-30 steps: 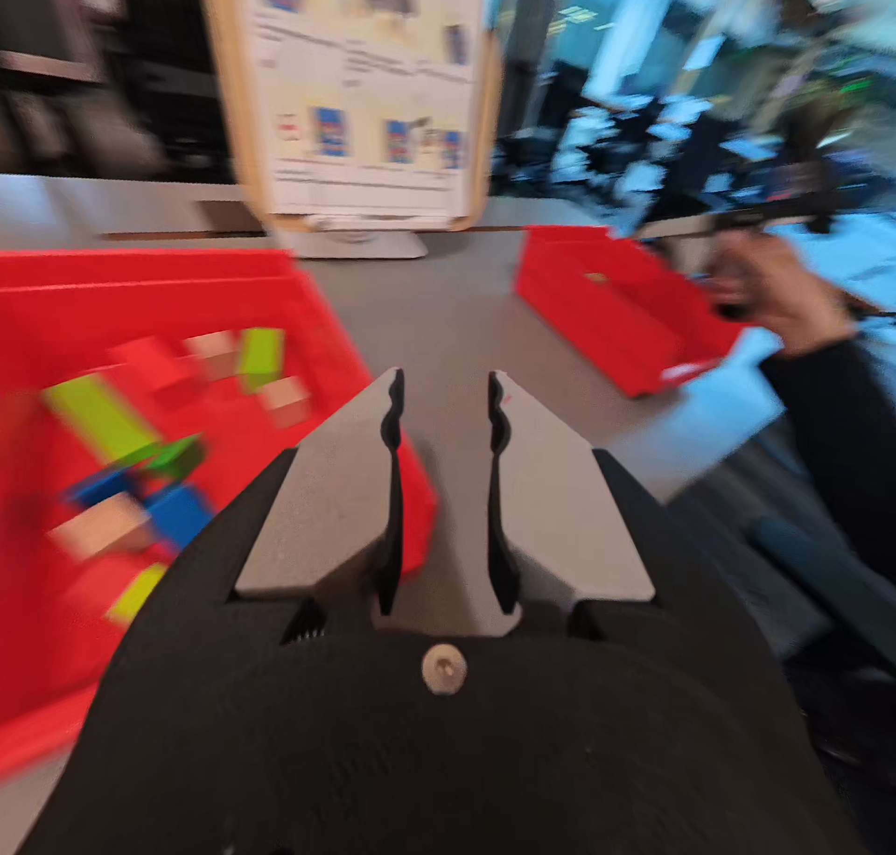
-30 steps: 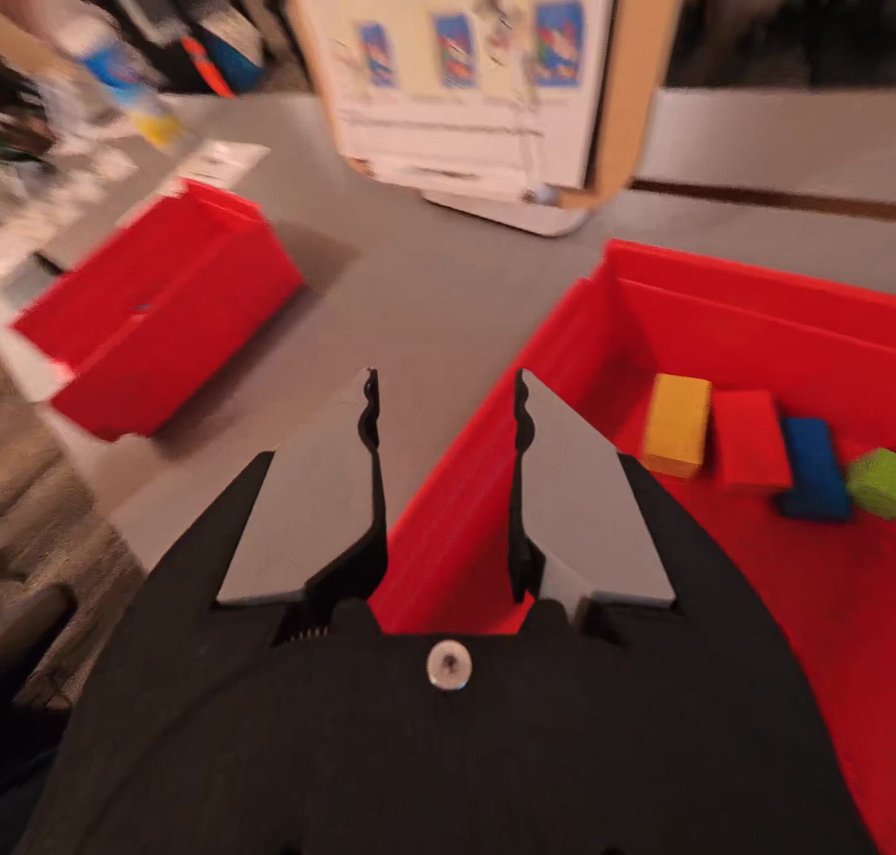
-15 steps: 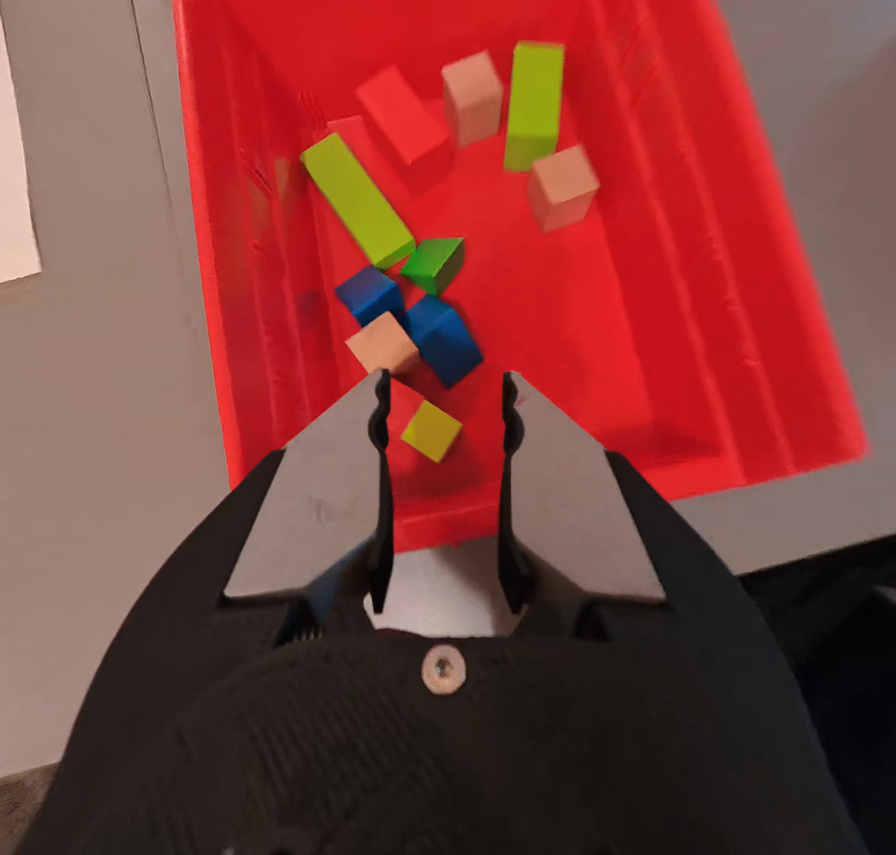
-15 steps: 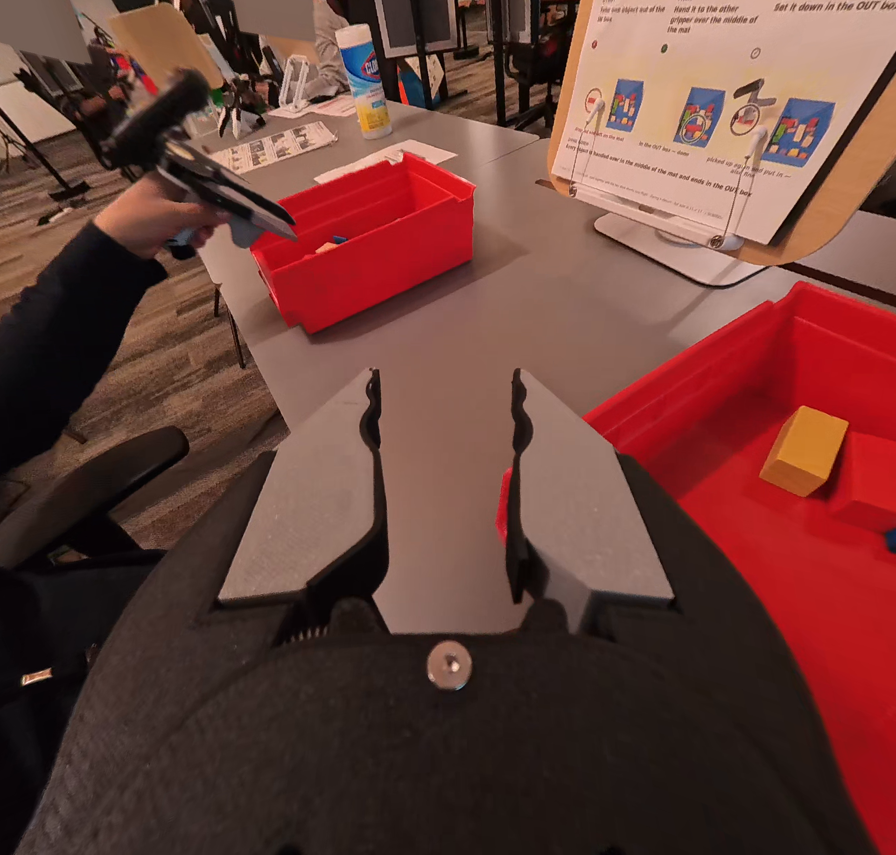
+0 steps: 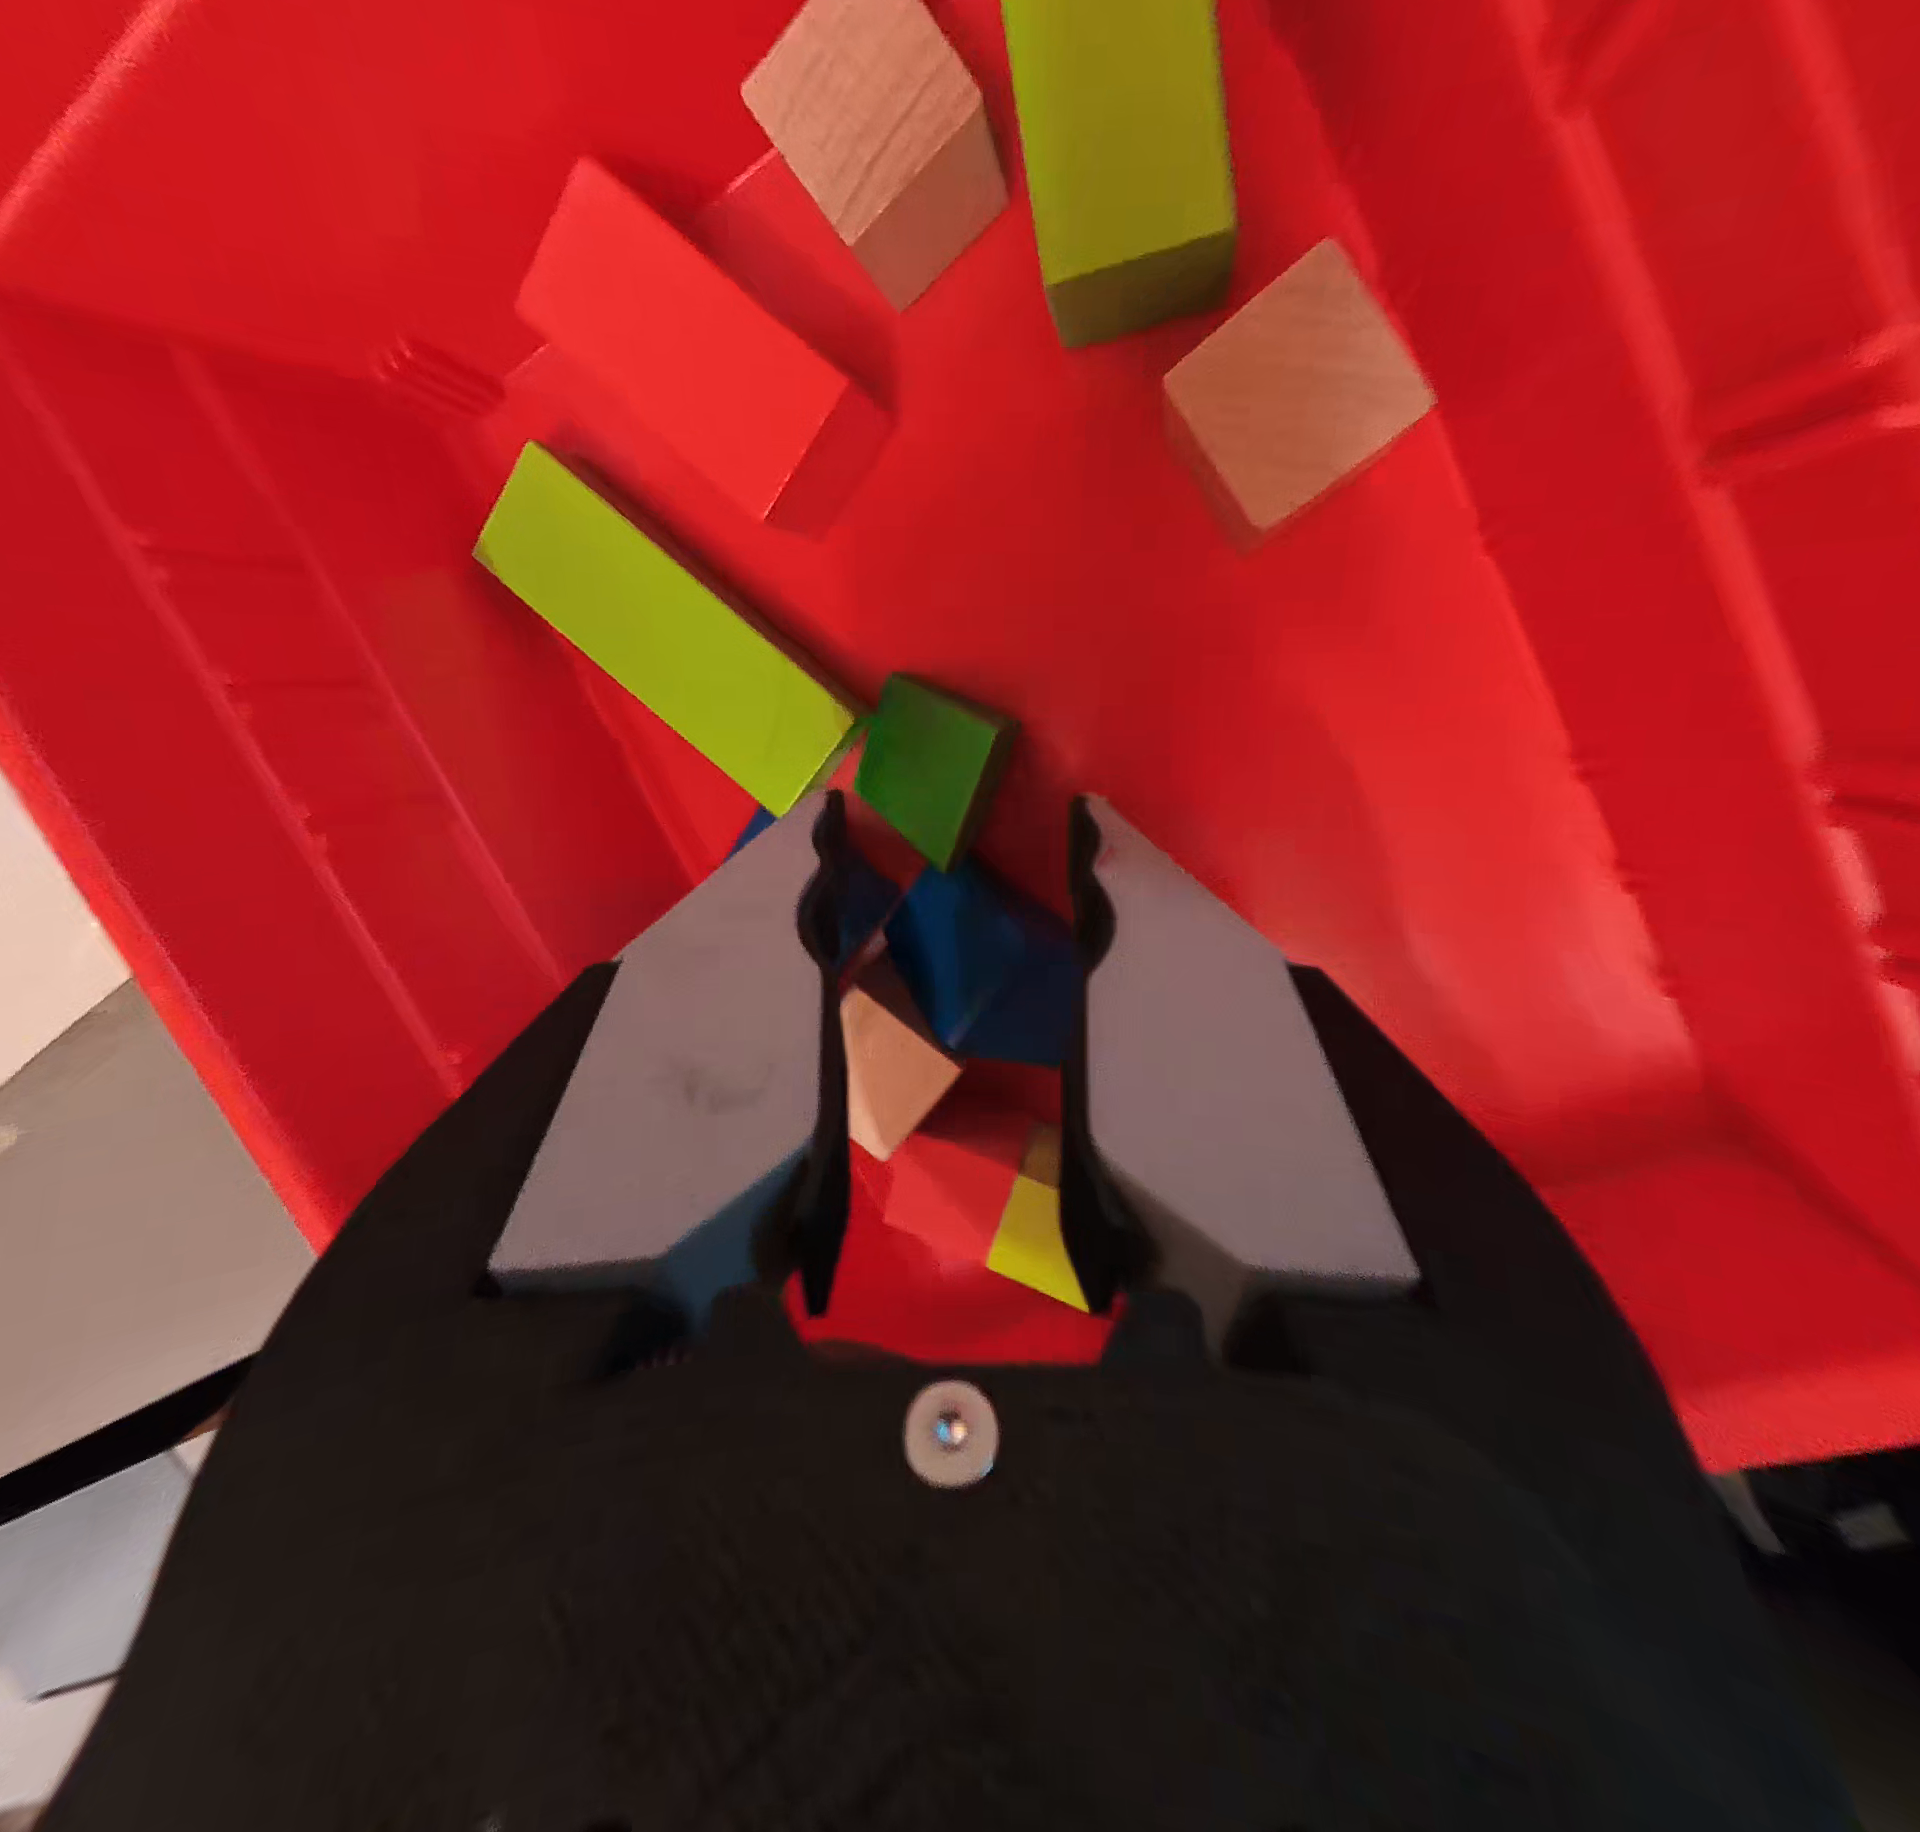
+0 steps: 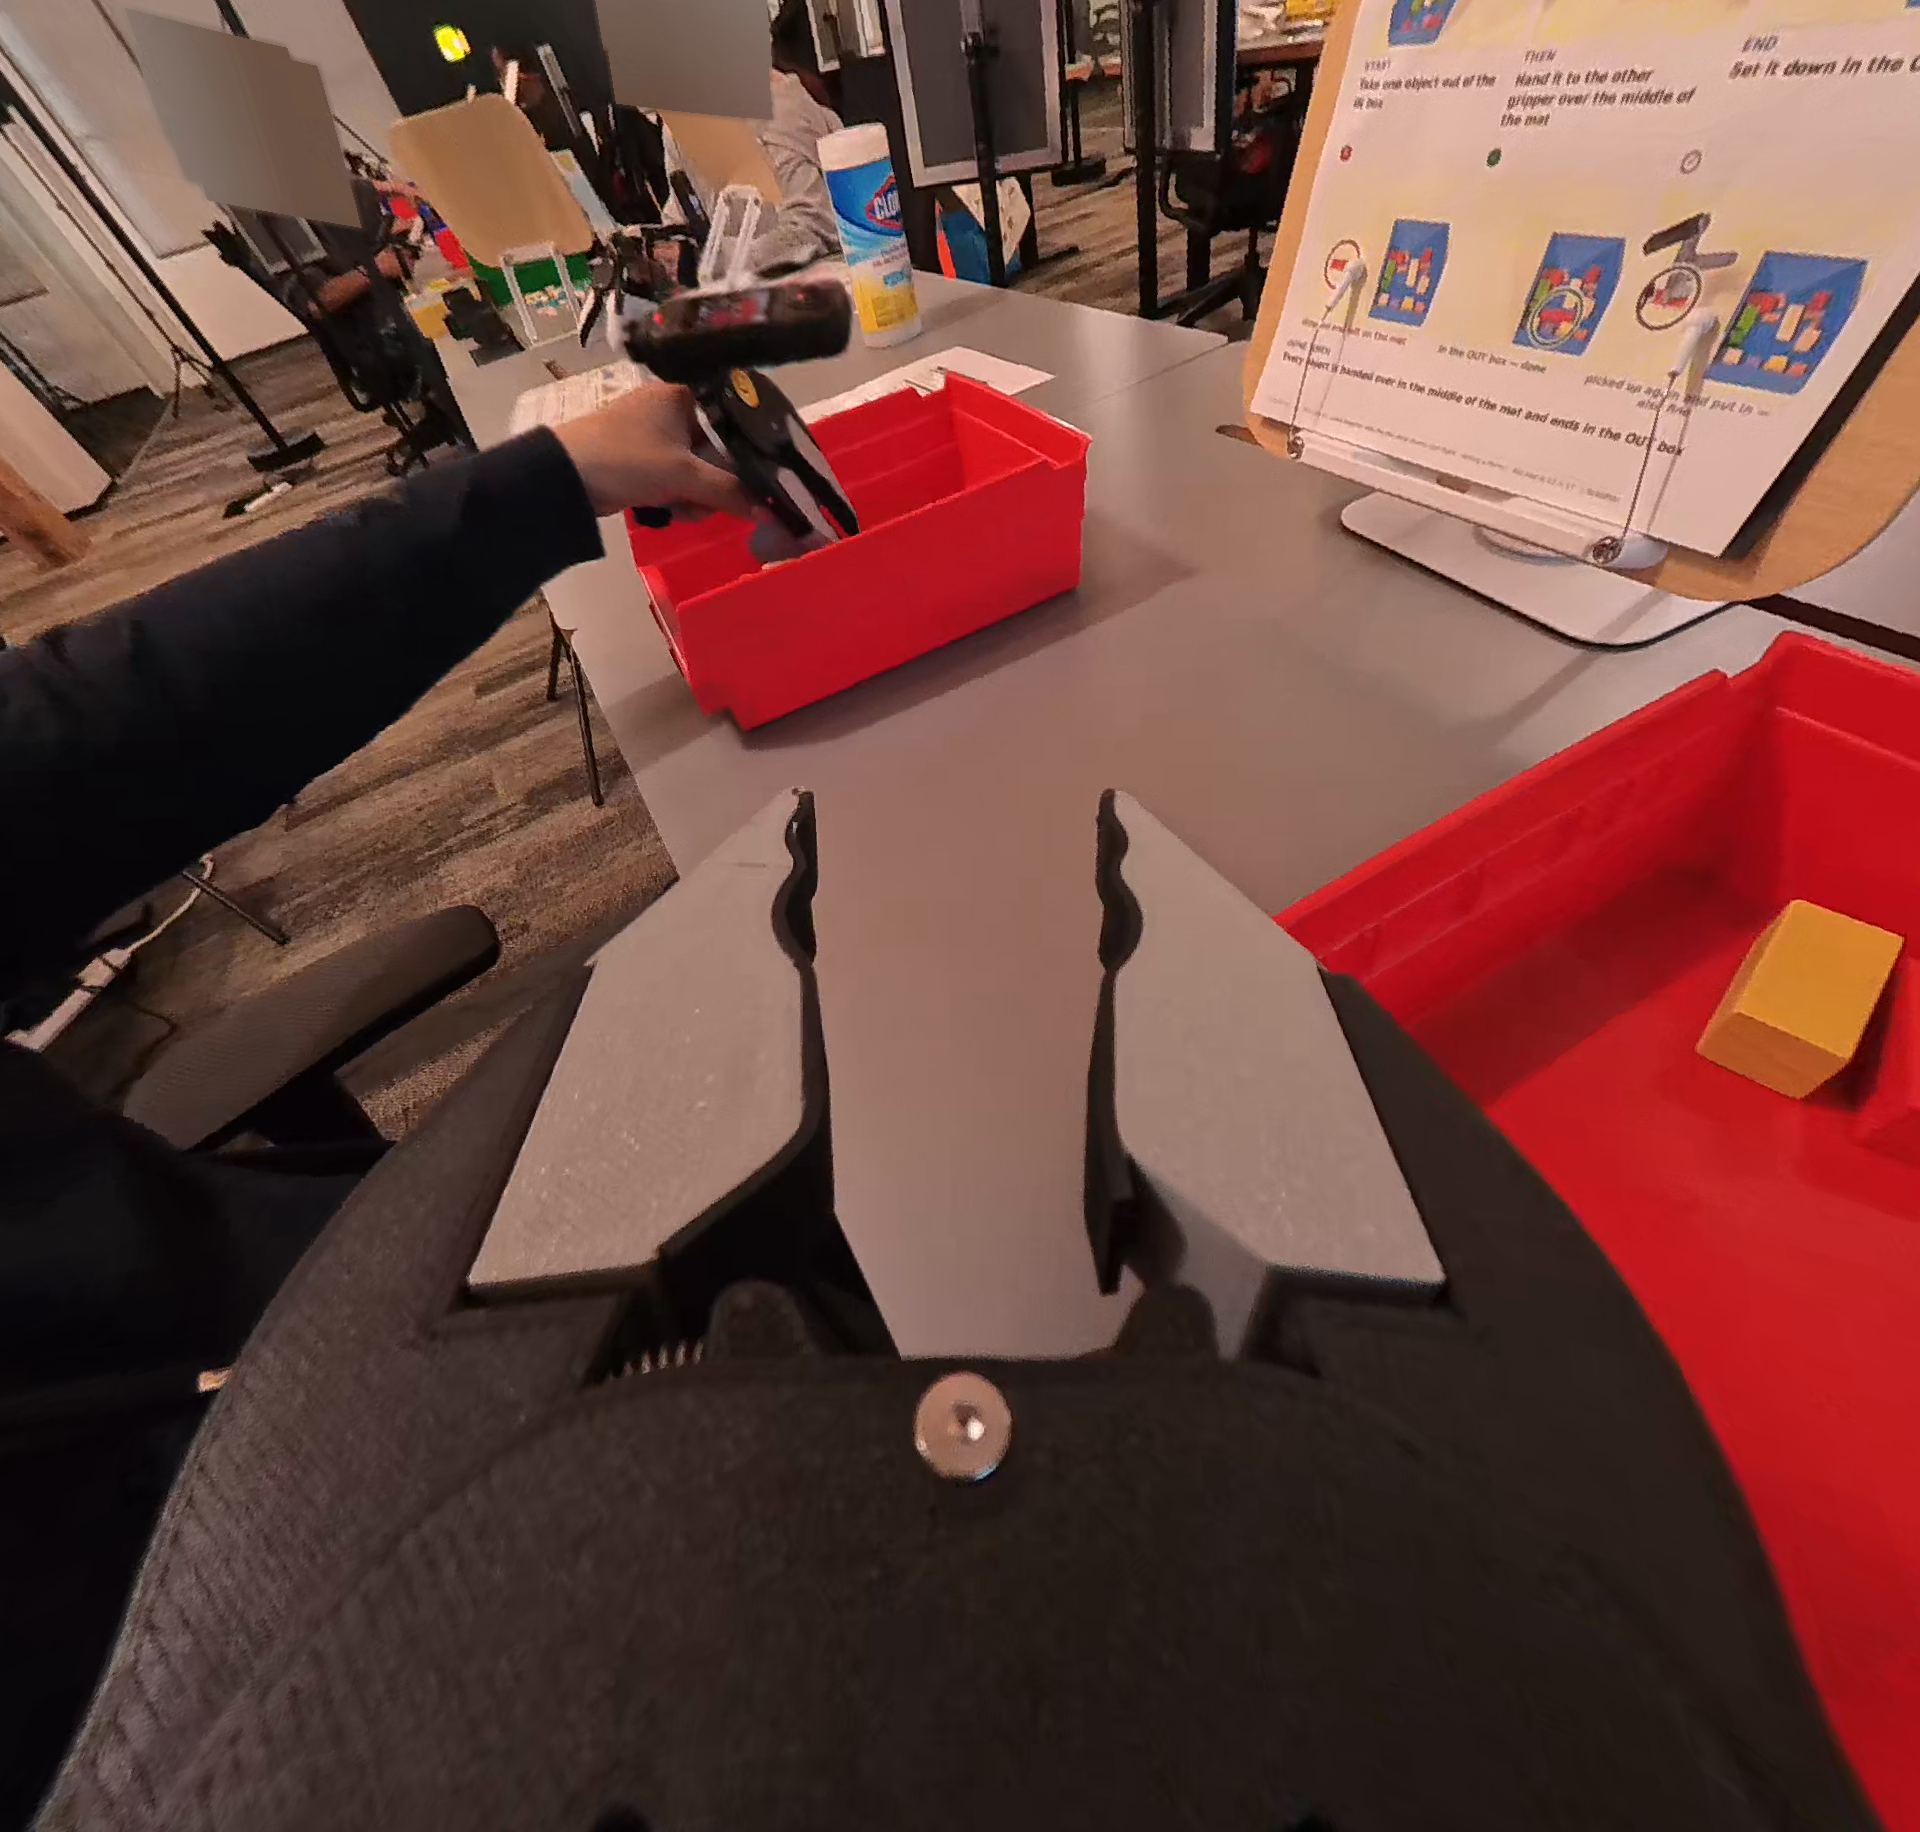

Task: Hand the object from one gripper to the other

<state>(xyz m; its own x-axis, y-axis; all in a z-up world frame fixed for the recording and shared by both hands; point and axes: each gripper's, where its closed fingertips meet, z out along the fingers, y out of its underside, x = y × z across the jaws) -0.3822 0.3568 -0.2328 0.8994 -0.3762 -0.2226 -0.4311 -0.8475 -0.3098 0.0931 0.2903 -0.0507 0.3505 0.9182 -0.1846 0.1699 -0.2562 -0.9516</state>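
My left gripper [image 5: 956,816] is open and low inside a red bin [image 5: 260,587] of wooden blocks. A blue block [image 5: 977,951], a tan cube [image 5: 894,1065] and a small yellow-green block [image 5: 1034,1232] lie between its fingers; none is gripped. A dark green block [image 5: 930,764] sits at the fingertips. My right gripper [image 6: 954,800] is open and empty above the grey table [image 6: 1195,702]. In the right wrist view the left gripper [image 6: 800,494] dips into the far red bin [image 6: 883,587].
The left bin also holds two lime bars [image 5: 665,629], a red block [image 5: 675,338] and tan blocks [image 5: 1294,385]. A second red bin [image 6: 1558,847] with an orange block [image 6: 1803,998] lies right of my right gripper. An instruction board [image 6: 1558,276] stands behind; a chair [image 6: 312,1013] is left.
My left gripper swung over the bin and dropped down close to the blocks, staying open. My right gripper turned left earlier and has hardly moved in the last half second.
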